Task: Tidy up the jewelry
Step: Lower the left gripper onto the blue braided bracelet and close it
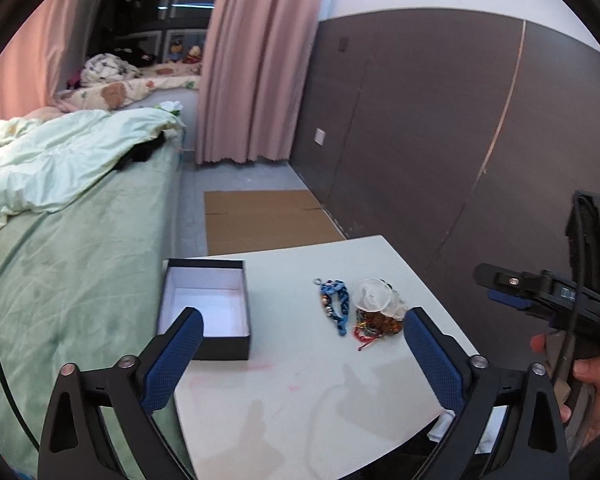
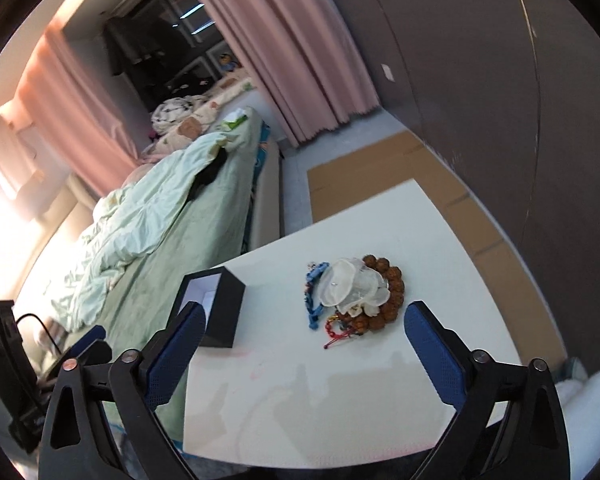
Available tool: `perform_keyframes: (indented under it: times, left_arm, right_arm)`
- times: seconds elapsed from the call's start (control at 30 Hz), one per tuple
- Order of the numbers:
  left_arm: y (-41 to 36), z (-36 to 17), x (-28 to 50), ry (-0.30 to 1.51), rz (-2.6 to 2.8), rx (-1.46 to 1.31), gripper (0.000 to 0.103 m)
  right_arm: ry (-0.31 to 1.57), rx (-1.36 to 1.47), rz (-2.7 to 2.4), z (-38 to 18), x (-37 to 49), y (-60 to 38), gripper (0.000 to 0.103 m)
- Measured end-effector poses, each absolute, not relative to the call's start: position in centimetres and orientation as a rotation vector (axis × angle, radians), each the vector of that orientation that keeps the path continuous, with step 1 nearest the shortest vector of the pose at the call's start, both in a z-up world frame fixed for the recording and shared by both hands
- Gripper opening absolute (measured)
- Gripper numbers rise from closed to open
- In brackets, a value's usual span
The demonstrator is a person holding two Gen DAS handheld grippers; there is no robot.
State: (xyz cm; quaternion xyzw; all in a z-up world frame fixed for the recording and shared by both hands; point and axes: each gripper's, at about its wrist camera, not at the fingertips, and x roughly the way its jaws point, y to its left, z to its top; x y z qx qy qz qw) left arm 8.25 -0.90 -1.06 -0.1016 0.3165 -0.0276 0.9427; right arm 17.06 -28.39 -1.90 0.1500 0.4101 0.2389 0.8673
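Observation:
A pile of jewelry (image 1: 374, 312) lies on the small white table (image 1: 300, 392): a blue braided bracelet (image 1: 338, 307), a translucent white flower piece (image 1: 374, 295), brown beads and a red cord. In the right wrist view the same pile (image 2: 352, 292) shows a brown bead bracelet (image 2: 392, 284). An open black box (image 1: 208, 308) with a white inside stands at the table's left edge, also seen as the box (image 2: 216, 304). My left gripper (image 1: 302, 330) is open above the table's near part with nothing between its fingers. My right gripper (image 2: 304, 326) is open, short of the pile.
A bed with a green cover (image 1: 60, 264) runs along the table's left side. Flat cardboard (image 1: 264, 220) lies on the floor beyond the table, next to a dark wall (image 1: 440, 140). Pink curtains (image 1: 260, 60) hang behind. A hand (image 1: 592, 392) holds the right gripper's handle.

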Motion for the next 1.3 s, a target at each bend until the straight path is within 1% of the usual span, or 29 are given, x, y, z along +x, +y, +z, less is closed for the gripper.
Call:
perform_keyframes:
  times: [0.07, 0.13, 0.23, 0.3, 0.33, 0.4, 0.63, 0.77, 0.87, 1.03, 1.1, 1.17, 1.23, 1.27, 1.3]
  left_arm:
    - [-1.3, -1.1, 9.0, 0.657, -0.076, -0.198, 0.096]
    - [-1.7, -1.2, 10.0, 0.672, -0.093, -0.196, 0.094]
    - [-2.4, -1.3, 11.7, 0.707, -0.123, -0.182, 0.086]
    - [-2.6, -1.5, 13.0, 0.728, -0.12, -0.174, 0.08]
    - [-2.6, -1.7, 13.8, 0.741, -0.116, -0.174, 0.078]
    - [-2.6, -2.2, 15.2, 0.768, -0.115, -0.185, 0.07]
    - [-3.5, -4.5, 19.2, 0.854, -0.14, -0.212, 0.061]
    - [-4.2, -6.4, 20.9, 0.888, -0.152, -0.207, 0.053]
    - [-4.3, -7.6, 21.8, 0.908, -0.177, -0.224, 0.052]
    - [-4.7, -9.4, 23.3, 0.933, -0.177, -0.213, 0.051]
    - [-4.6, -10.3, 24.1, 0.954, -0.176, -0.221, 0.046]
    - [-4.5, -10.9, 24.9, 0.97, -0.176, -0.231, 0.044]
    - [-4.5, -11.5, 25.7, 0.986, -0.181, -0.242, 0.044]
    - [-4.7, -11.7, 26.1, 0.991, -0.187, -0.24, 0.044]
    - [-4.9, -11.9, 26.4, 0.994, -0.192, -0.233, 0.044]
  right_arm:
    - [0.885, 0.338, 0.493, -2.6, 17.9, -28.7, 0.087]
    - [0.916, 0.376, 0.486, -3.5, 19.0, -29.2, 0.085]
    - [0.935, 0.411, 0.486, -4.2, 19.8, -29.5, 0.082]
    - [0.957, 0.429, 0.494, -4.8, 20.5, -29.3, 0.074]
    - [0.964, 0.431, 0.494, -5.1, 20.5, -29.3, 0.073]
    - [0.987, 0.438, 0.484, -5.7, 21.1, -29.1, 0.073]
    - [1.055, 0.521, 0.471, -8.0, 22.9, -28.9, 0.073]
    - [1.079, 0.532, 0.462, -9.0, 23.8, -28.5, 0.072]
    - [1.127, 0.6, 0.513, -10.5, 25.0, -28.1, 0.059]
    - [1.174, 0.572, 0.435, -12.5, 26.9, -27.4, 0.058]
    - [1.193, 0.575, 0.431, -13.1, 27.5, -27.1, 0.052]
    - [1.211, 0.56, 0.416, -13.7, 28.0, -26.6, 0.047]
    - [1.233, 0.545, 0.401, -14.3, 28.6, -26.1, 0.034]
    - [1.238, 0.547, 0.399, -14.5, 28.8, -26.1, 0.018]
    - [1.238, 0.551, 0.4, -14.5, 28.9, -26.1, 0.004]
